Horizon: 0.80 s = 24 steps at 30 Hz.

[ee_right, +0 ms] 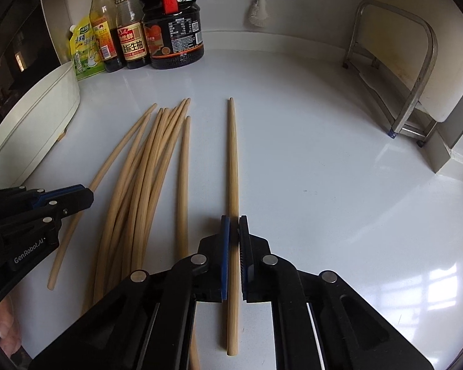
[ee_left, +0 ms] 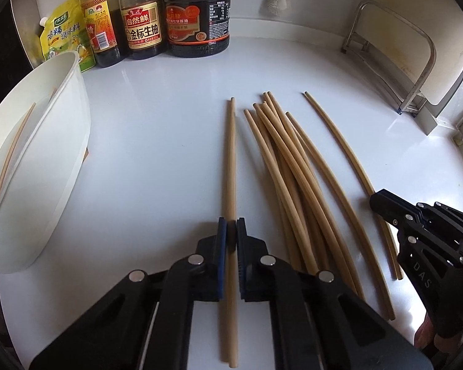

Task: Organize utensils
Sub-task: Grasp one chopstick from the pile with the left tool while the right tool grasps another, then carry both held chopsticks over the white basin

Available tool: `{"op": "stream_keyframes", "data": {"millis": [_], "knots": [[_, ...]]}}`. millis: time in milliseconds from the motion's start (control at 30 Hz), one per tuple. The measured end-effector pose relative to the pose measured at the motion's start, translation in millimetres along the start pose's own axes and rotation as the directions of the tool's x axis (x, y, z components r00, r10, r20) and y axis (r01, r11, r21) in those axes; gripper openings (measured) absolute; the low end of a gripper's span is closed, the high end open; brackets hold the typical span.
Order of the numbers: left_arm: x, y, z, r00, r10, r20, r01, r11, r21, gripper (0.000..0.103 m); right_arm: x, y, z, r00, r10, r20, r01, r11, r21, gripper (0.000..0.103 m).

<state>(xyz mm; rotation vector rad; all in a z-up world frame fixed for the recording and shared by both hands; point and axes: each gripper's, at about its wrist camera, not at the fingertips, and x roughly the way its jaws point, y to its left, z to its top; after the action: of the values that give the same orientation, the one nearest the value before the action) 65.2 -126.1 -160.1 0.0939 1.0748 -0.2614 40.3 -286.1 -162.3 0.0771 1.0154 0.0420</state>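
Observation:
Several wooden chopsticks (ee_left: 293, 166) lie in a loose pile on the white counter, also seen in the right wrist view (ee_right: 148, 169). My left gripper (ee_left: 231, 231) is shut on a separate chopstick (ee_left: 230, 154) left of the pile; it shows at the left of the right wrist view (ee_right: 77, 197). My right gripper (ee_right: 234, 231) is shut on a single chopstick (ee_right: 233, 160) right of the pile; it shows at the right of the left wrist view (ee_left: 382, 200). A white oval container (ee_left: 37, 141) at the left holds chopsticks (ee_left: 12, 151).
Sauce bottles (ee_left: 145, 21) and a yellow seasoning pouch (ee_left: 63, 34) stand along the back wall. A metal rack (ee_right: 410, 71) holding a board stands at the back right. A brush (ee_right: 257, 9) hangs on the wall.

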Motion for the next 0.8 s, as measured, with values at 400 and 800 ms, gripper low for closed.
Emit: {"op": "stream_keyframes", "data": {"millis": [400, 800], "knots": [[-41, 19, 29, 0.999, -0.031, 0.041, 0.031, 1.000, 0.000, 0.007, -40, 2, 18, 0.999, 0.037, 0.039, -0.040, 0.994, 0.101, 0.006], [-111, 102, 63, 0.993, -0.023, 0.115, 0.027, 0.999, -0.032, 0.007, -82, 97, 72, 0.987, 0.139, 0.078, -0.143, 0.989, 0.043, 0.006]]}}
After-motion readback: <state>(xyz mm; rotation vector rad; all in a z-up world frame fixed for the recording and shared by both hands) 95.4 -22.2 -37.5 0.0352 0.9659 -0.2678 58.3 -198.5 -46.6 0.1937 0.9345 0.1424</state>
